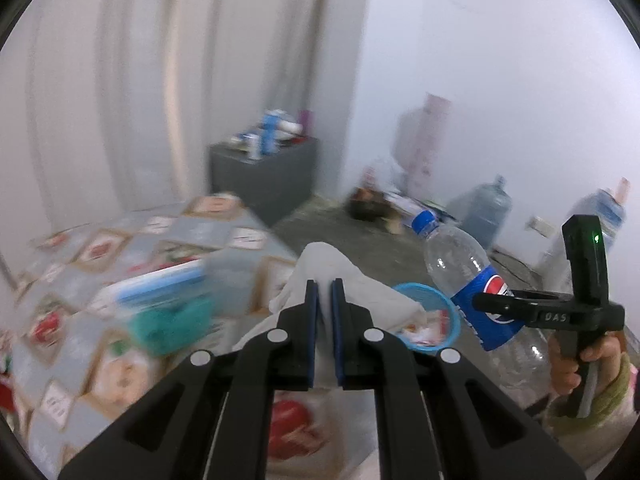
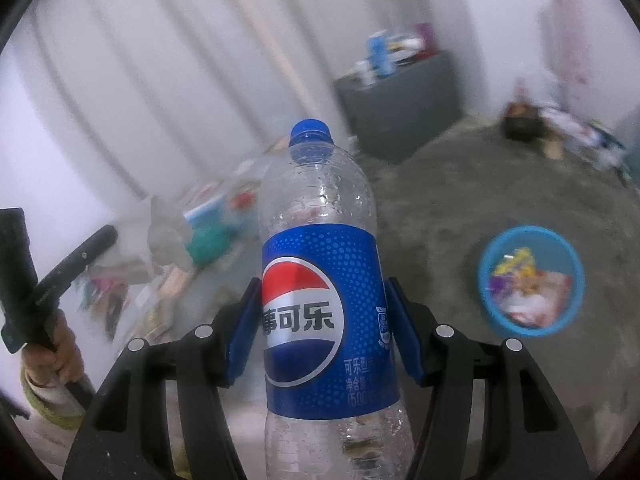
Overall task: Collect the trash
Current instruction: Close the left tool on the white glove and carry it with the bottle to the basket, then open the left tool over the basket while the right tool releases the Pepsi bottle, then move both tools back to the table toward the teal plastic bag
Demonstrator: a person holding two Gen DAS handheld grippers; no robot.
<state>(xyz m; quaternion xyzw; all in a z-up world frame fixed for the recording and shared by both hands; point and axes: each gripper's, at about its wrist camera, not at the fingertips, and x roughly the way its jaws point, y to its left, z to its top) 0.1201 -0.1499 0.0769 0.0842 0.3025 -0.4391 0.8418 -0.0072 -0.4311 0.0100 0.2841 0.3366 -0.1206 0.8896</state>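
The left gripper [image 1: 325, 292] has its blue-padded fingers [image 1: 313, 320] pressed together on a crumpled white tissue [image 1: 336, 268], which bulges out above and to both sides of them. The right gripper [image 2: 322, 320] is clamped on a clear, empty plastic cola bottle with a blue label and blue cap [image 2: 316, 280]; its fingers [image 2: 404, 328] sit against either side of the label, and the bottle stands roughly upright between them. In the left wrist view the same bottle [image 1: 476, 288] shows tilted at the right, held out by a hand [image 1: 576, 364] with a pale green cuff. A round light-blue plastic basket [image 2: 486, 276] holding colourful wrappers sits on the grey floor [image 2: 440, 200], apart from both grippers. A patterned cloth covers the surface [image 1: 80, 280], which carries a blurred teal object. A grey cabinet [image 1: 264, 180] stands by the white curtain [image 1: 160, 80].
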